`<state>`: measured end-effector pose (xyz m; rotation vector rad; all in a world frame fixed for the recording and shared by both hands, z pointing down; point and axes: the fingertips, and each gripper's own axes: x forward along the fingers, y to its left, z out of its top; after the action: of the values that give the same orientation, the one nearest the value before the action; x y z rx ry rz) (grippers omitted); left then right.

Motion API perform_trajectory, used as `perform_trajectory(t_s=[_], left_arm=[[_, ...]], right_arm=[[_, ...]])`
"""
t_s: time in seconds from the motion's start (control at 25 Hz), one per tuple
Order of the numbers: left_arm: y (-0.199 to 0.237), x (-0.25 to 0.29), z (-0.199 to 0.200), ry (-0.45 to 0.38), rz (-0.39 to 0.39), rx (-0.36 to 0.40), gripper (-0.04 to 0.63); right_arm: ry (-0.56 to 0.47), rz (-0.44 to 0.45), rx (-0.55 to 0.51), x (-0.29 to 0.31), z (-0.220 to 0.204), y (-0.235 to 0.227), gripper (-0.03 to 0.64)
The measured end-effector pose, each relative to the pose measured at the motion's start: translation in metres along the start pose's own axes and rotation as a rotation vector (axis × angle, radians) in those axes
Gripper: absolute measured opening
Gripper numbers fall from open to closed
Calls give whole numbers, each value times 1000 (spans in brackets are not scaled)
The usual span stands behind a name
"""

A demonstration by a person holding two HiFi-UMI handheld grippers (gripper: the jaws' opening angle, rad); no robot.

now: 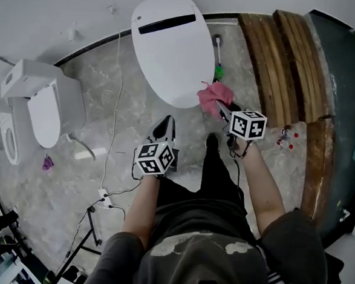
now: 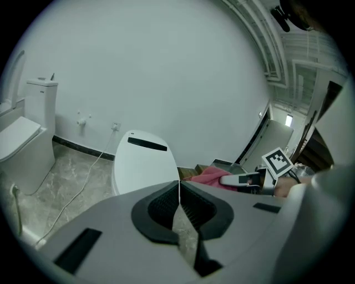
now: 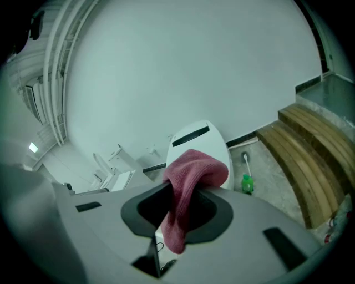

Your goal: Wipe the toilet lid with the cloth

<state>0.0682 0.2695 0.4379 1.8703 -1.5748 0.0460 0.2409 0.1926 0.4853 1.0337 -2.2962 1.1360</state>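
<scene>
**Cloth poised at the closed toilet lid, wiping not yet begun**

*Head view.* The white toilet lid (image 1: 172, 47) lies closed, its oval top bare. The right claw (image 1: 223, 113) hangs just off the lid's near right edge and pinches the pink cloth (image 1: 212, 97). The bunched end of the cloth overlaps that edge in the picture, but whether it touches the lid cannot be told. The left claw (image 1: 164, 129) hovers off the lid's near end, above the marble floor (image 1: 103, 78). A toilet brush (image 1: 218, 57) stands just beside the lid's right flank, with wooden steps (image 1: 292, 61) beyond it. A second toilet (image 1: 43, 108) sits well to the lid's left.

*Left gripper view.* The left claw's pads are pressed together with nothing between them. The lid lies ahead and lower, apart from this claw.

*Right gripper view.* The right claw nips the cloth at a fold. One bunch bulges forward past the tips and a tail hangs back beneath them. The lid lies beyond the cloth.

*Doing the step well (a judgement).* Lower the right claw until the forward bunch, not the hard tips, lies flat on the lid. Begin at the far end by the dark strip and draw overlapping strokes toward the near edge. Keep the pressure light, because the grip holds only a small fold and the cloth could drag out. The left claw has no part in this step and is best kept off the lid.
</scene>
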Motion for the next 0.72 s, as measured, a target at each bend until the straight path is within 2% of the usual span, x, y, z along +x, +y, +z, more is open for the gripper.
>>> perform_trajectory(t_s=[0.12, 0.4, 0.56, 0.72], left_arm=[[25, -30, 12, 15, -58, 38, 12], [89, -88, 57, 7, -135, 126, 12], [106, -109, 68, 26, -166, 166, 12], [97, -123, 66, 52, -223, 201, 12]], right_arm=[[-63, -37, -41, -5, 7, 54, 66], [-163, -95, 31, -4, -29, 148, 64], [-204, -124, 66, -18, -46, 181, 66], [-238, -149, 66, -47, -54, 194, 66]])
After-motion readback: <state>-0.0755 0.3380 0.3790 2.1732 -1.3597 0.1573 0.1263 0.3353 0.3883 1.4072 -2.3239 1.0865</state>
